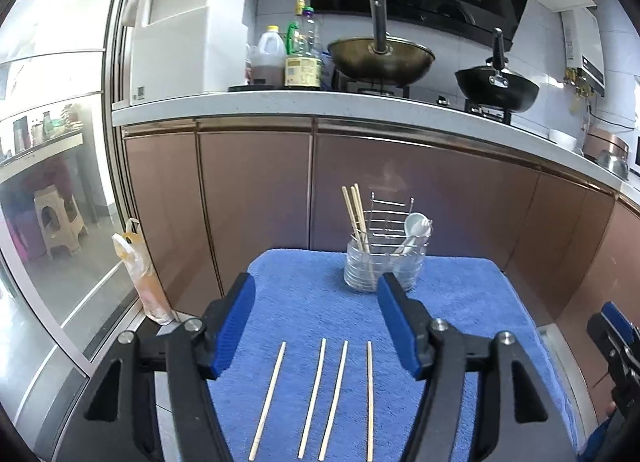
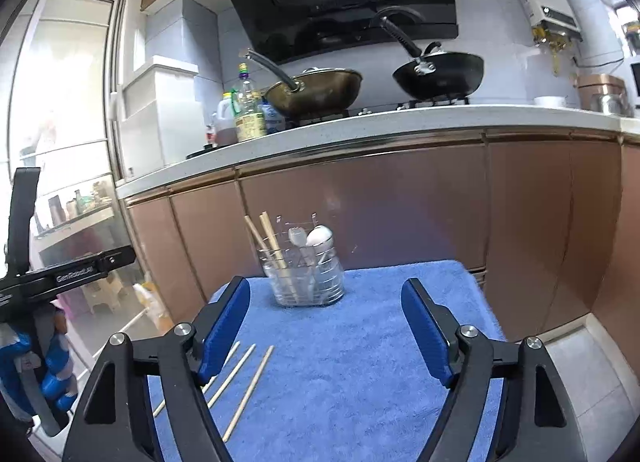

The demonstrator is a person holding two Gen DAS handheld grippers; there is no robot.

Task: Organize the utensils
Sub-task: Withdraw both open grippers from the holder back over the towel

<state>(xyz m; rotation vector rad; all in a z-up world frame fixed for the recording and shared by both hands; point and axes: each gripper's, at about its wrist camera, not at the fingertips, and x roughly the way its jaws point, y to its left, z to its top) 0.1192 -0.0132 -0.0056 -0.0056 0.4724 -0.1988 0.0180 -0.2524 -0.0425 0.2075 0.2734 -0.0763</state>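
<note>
The task is judged to be partly done. Several pale wooden chopsticks (image 1: 356, 218) are already stood upright in the left side of a wire utensil holder with clear cup inserts (image 1: 382, 266), and a white plastic spoon (image 1: 414, 228) with what looks like a white fork is seen in its right side. The holder is placed at the far edge of a blue terry towel (image 1: 460, 302) spread over a low surface in front of the brown kitchen cabinets.

Four loose wooden chopsticks (image 1: 316, 394) are left lying side by side on the near part of the towel, well apart from the holder; only three of them are shown in the right wrist view.

The left gripper (image 1: 316, 326) is held with its blue-padded jaws apart and nothing between them, above the loose chopsticks. The right gripper (image 2: 326, 332) is likewise spread and empty, over bare towel just beside them.

By this reading, the four chopsticks remain to be picked up and stood in the holder.
</note>
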